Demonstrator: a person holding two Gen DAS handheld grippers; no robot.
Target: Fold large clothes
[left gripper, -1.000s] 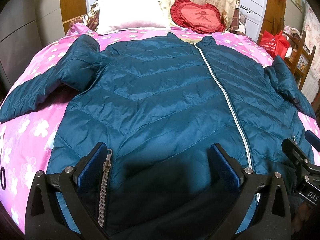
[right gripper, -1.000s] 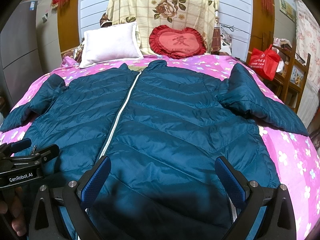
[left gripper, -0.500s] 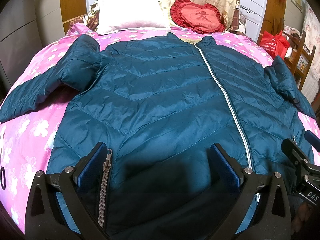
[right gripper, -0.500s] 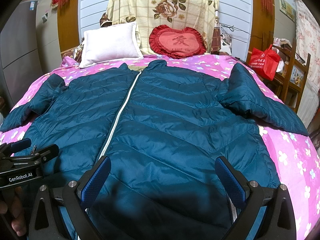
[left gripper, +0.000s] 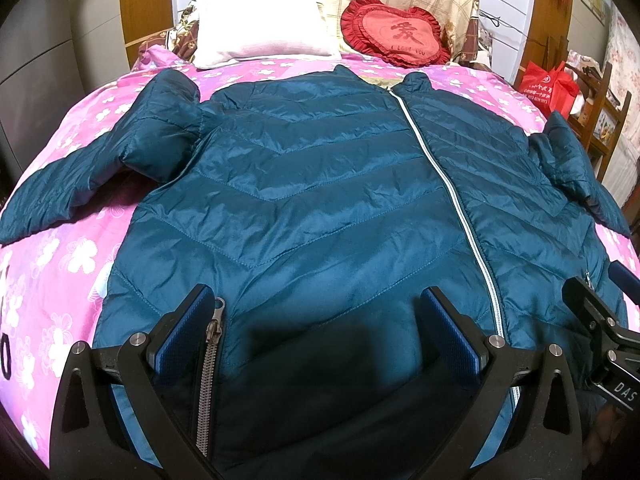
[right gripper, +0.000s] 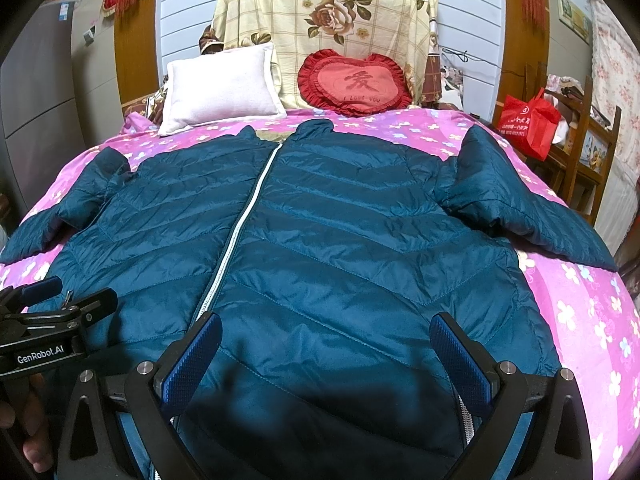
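Nothing moved: jacket [left gripper: 320, 208] hem lies under both gaping grippers.

A bed with a pink flowered sheet [right gripper: 580, 320] fills the room. At its head, a white pillow [right gripper: 220, 84] lies beside a red heart-shaped cushion [right gripper: 354, 82], a cream rose-patterned cloth [right gripper: 324, 12] hanging behind. White panelled wall [right gripper: 468, 20] with wooden trim. A red bag [right gripper: 528, 122] rests on a wooden shelf [right gripper: 580, 152] on the right.
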